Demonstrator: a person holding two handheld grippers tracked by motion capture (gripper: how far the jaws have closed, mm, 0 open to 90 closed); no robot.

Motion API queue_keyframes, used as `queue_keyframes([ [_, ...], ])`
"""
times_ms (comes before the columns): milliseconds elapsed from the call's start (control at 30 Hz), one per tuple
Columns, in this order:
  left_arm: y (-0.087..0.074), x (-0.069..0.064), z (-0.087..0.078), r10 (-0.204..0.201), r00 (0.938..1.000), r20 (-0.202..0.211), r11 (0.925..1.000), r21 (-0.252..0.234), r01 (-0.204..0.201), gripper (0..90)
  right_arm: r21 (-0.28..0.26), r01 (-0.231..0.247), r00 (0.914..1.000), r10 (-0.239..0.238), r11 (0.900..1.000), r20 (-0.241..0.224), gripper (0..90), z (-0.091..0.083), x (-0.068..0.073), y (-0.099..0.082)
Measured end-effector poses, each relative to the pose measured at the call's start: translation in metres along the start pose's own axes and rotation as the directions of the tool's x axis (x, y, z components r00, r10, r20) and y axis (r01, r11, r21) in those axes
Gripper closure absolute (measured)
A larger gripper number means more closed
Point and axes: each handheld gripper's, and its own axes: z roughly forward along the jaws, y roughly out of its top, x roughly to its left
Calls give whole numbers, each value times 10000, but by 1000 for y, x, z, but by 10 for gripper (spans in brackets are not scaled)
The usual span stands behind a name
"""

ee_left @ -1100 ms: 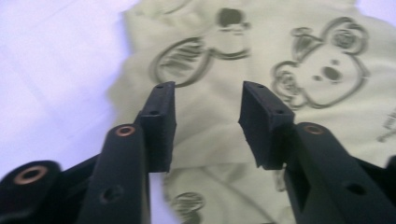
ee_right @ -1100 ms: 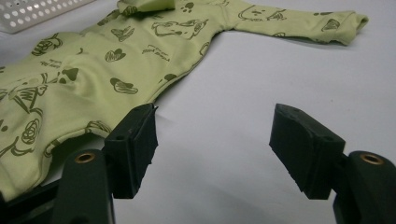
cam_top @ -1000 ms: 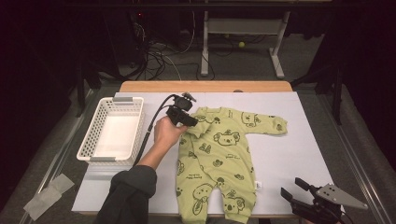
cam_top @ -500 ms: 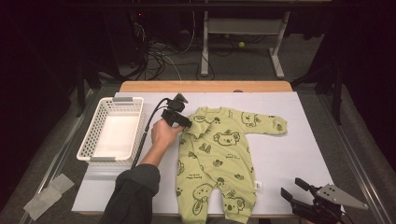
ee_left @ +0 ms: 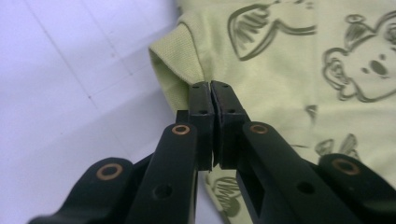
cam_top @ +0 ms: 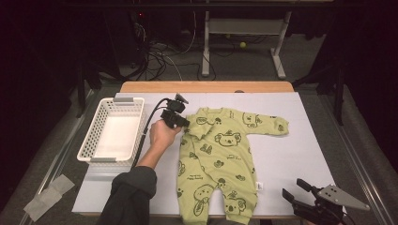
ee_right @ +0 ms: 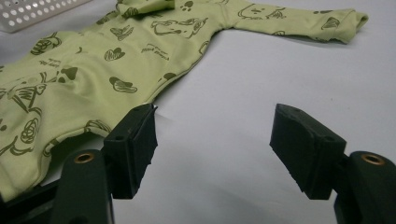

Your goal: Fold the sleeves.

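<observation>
**Desk:** What have you got under the left hand?

**Operator:** I'm looking at the pale green cotton baby romper printed with koalas (cam_top: 218, 157), spread flat on the white table sheet (cam_top: 291, 154), collar toward the far edge and legs toward me. My left gripper (cam_top: 174, 116) sits at the garment's folded-in sleeve on the basket side. In the left gripper view its jaws have just been closing and now stand pressed together, with the folded edge of the romper (ee_left: 180, 70) meeting the tips. The fingertips (ee_left: 201, 95) appear to pinch that cuff fold; how much cloth is between them I can't make out.

**Desk:** And the right?

**Operator:** My right gripper (cam_top: 300, 192) hangs at the near right corner of the table, jaws spread wide with nothing between them. In the right gripper view, the romper (ee_right: 93, 79) lies just beside the left-hand pad (ee_right: 135, 144), its hem close to that tip, while bare sheet shows across the gap.

**Desk:** Anything else nearby?

**Operator:** A white perforated plastic basket (cam_top: 96, 140) stands on the table at the left, just beside my left forearm.
</observation>
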Motion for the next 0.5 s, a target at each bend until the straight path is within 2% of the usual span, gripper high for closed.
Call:
queue_keyframes([
  [233,-1,-20,-22,807,9963,285,9953,-557,-790,844,21,-44,10000,44,10000,-3,320,0,0,0],
  [500,-4,-46,-38,1730,9835,522,9829,-725,-1690,844,22,23,10000,-23,10000,-11,321,0,0,0],
])
